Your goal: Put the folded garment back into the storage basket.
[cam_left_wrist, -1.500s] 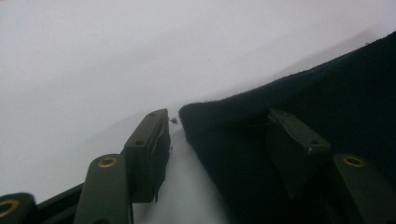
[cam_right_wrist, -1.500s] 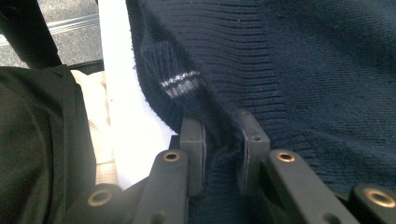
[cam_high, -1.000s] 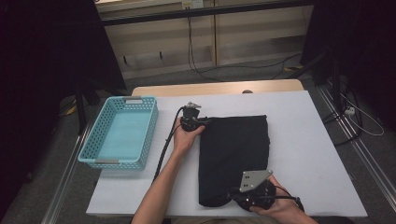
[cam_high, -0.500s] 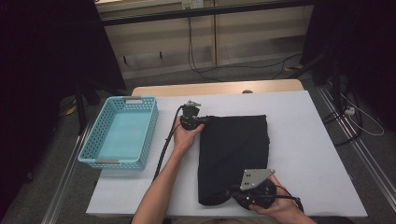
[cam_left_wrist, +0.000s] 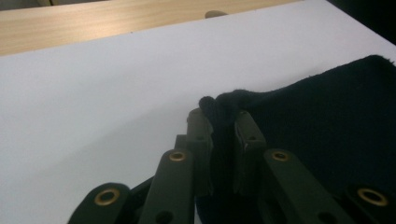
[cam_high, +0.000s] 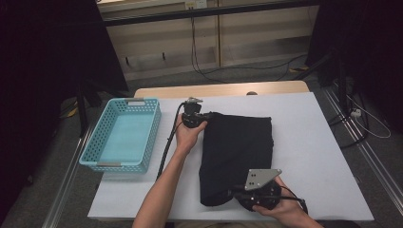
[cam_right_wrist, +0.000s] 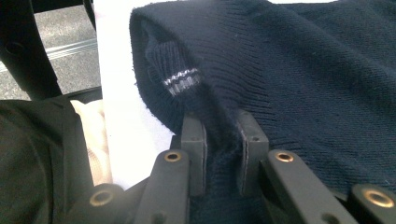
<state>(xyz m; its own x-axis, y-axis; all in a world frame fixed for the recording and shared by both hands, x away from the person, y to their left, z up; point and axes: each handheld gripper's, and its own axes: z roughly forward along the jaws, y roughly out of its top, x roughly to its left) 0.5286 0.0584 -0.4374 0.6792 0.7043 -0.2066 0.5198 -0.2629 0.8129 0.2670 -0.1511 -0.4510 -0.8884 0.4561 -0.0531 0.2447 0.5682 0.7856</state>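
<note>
The folded dark navy knitted sweater (cam_high: 236, 156) lies mid-table on the white tabletop (cam_high: 313, 142), its long side running away from the person. The left gripper (cam_high: 203, 117) is clamped on the far left corner, its jaws having just closed with a pinch of knit between the pads (cam_left_wrist: 201, 128); the right gripper (cam_high: 232, 192) is clamped on the near left corner, beside a striped ribbed cuff (cam_right_wrist: 180, 79) — a hold at both ends of one edge, apparently to fold or carry it. Bare table lies right of the garment; the light blue plastic lattice basket (cam_high: 122, 135) stands just left, overhanging the table edge.
</note>
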